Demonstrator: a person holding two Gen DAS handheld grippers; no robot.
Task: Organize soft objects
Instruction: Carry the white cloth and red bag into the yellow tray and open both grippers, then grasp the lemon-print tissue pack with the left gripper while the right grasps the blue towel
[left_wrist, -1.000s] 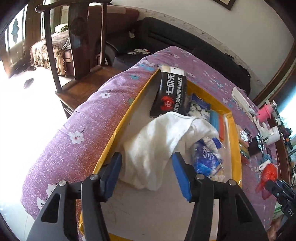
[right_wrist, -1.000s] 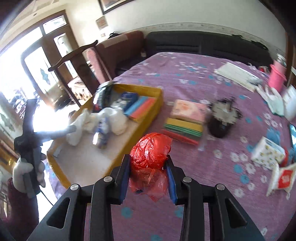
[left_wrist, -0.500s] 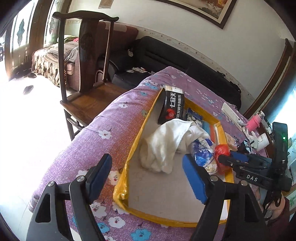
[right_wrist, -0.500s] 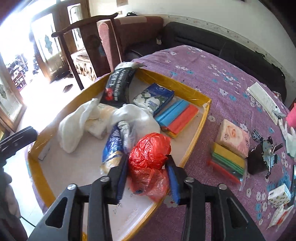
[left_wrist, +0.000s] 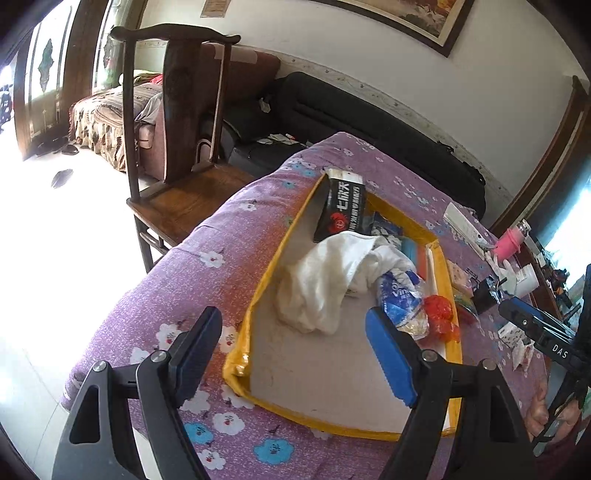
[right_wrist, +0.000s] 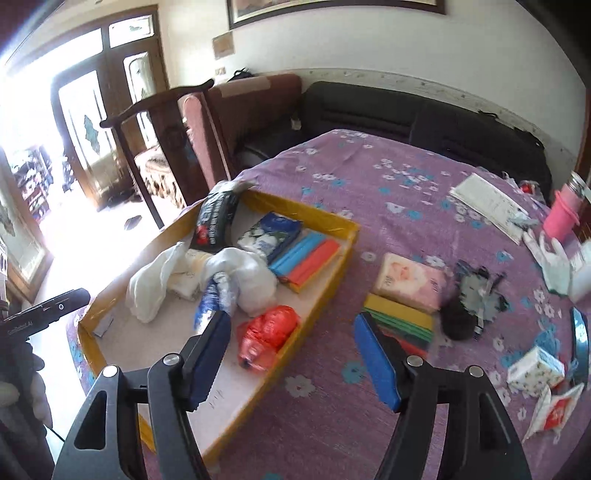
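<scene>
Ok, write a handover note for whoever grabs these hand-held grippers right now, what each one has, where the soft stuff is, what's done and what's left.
Left hand-held gripper: open, empty, above the tray's near end.
Right hand-held gripper: open, empty, over the tray's edge.
Shallow yellow-rimmed tray: holds the crumpled red plastic bag, white cloth, blue-and-white wrapped pack, black packet and blue floral tissue pack.
Done: red bag lies in the tray.
Left, probably: pink tissue pack and stacked yellow-green sponges, both on the purple flowered tablecloth outside the tray.
</scene>
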